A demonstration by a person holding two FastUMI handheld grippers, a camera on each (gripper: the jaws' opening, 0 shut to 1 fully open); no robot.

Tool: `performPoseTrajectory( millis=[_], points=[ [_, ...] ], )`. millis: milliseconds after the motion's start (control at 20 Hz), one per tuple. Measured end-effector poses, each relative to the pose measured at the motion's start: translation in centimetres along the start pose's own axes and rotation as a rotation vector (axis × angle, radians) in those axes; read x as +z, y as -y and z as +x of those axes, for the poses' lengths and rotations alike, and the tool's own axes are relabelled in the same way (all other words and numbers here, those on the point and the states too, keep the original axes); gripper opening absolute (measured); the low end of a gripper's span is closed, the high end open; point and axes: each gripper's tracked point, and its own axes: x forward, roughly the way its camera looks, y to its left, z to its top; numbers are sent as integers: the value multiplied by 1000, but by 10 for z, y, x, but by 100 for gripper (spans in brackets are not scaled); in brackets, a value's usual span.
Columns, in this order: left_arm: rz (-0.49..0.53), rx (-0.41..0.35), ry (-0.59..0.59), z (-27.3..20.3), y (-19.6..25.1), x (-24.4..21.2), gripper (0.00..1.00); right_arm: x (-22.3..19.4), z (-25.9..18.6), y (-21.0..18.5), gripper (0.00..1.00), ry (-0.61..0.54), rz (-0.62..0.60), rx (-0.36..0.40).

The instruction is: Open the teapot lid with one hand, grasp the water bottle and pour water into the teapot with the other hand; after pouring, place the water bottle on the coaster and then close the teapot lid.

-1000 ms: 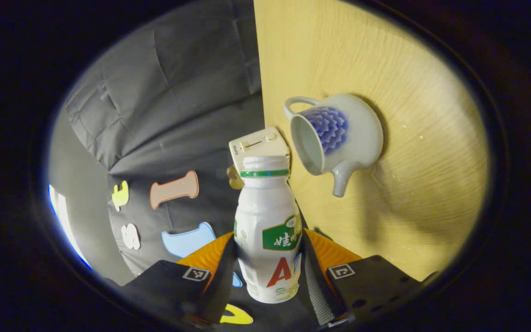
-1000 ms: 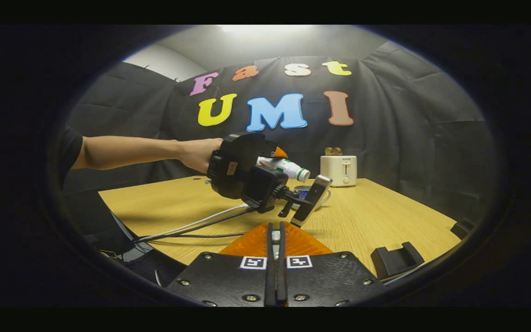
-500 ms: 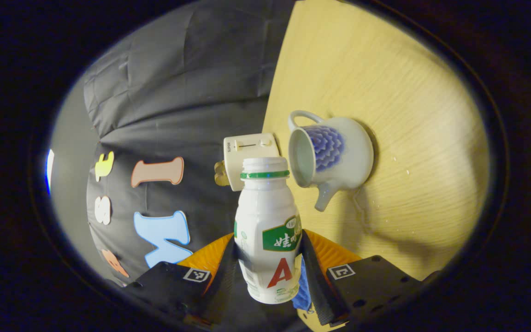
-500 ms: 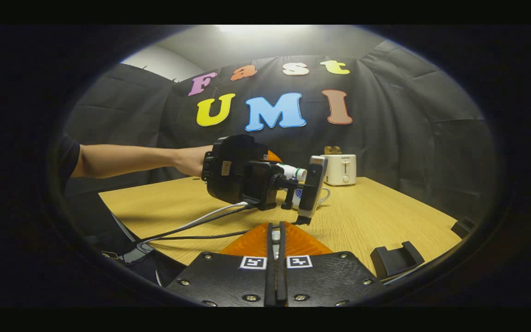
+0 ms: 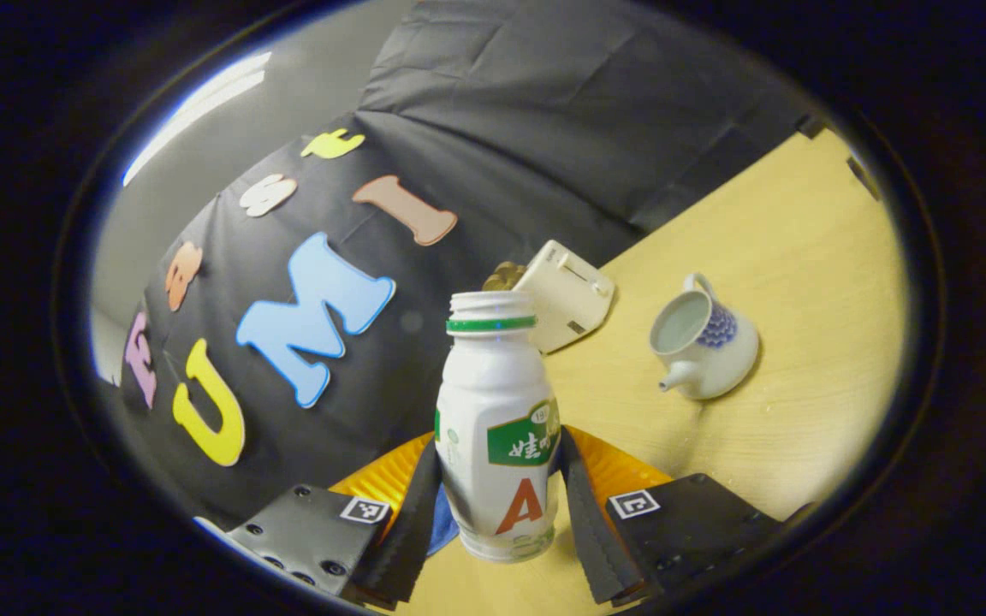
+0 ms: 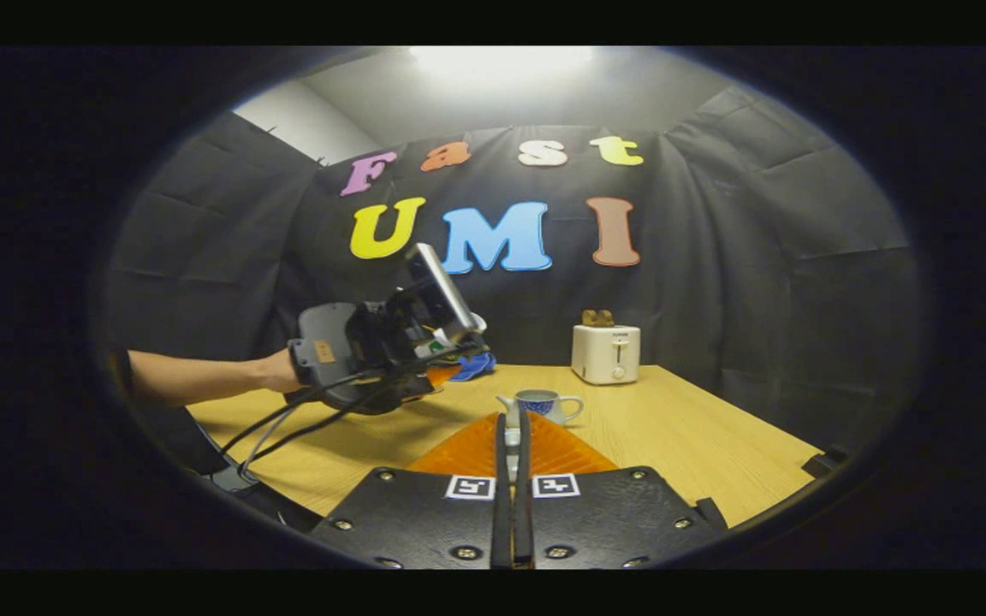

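White plastic with a green neck ring, the water bottle (image 5: 497, 428) sits pinched between the two fingers of the left tool (image 5: 500, 530), its mouth uncapped. In the left gripper view the teapot (image 5: 703, 335) stands on the wooden table (image 5: 801, 282) beyond and to the right of the bottle, well apart from it, its top uncovered and its spout pointing left. The toaster (image 5: 563, 293) stands between bottle and teapot, farther back, near the booth's cloth wall. In the right gripper view the left tool (image 6: 424, 359) is held by a hand (image 6: 275, 373) above the table, left of the teapot (image 6: 542, 405). The right tool (image 6: 512, 462) has its fingers pressed together, with a small pale piece seen in the slit.
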Motion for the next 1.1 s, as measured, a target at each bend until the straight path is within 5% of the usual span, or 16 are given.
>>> performPoseTrajectory(
  millis=[100,150,300,450,550,650,850,900,950,1000,1050,1100],
  points=[
    [-162,22,13,-9,-16,-6,83,11,21,5,1,-1,5,1],
    [-243,23,29,-14,-22,-7,72,18,32,7,1,4,6,-1],
    [-440,31,67,-25,-46,-7,83,34,70,9,2,8,27,6],
    [-571,54,101,-36,-73,-9,83,46,105,10,1,12,8,2],
    [-613,60,110,-38,-84,-12,74,49,128,11,1,8,3,-1],
    [-624,73,107,-37,-95,-19,82,48,150,15,1,-1,-8,-14],
    [-724,73,81,-33,-106,-44,82,17,186,29,1,-83,-8,-48],
    [-737,71,71,-33,-107,-49,78,7,192,30,18,-103,8,-47],
    [-737,77,63,-35,-110,-52,83,3,196,32,2,-116,18,-51],
    [-736,82,58,-36,-111,-55,78,-4,201,35,18,-129,19,-56],
    [-743,80,50,-36,-111,-59,74,-7,203,37,1,-135,20,-60],
    [-754,76,40,-35,-108,-64,78,-10,205,36,0,-141,22,-56]
  ],
)
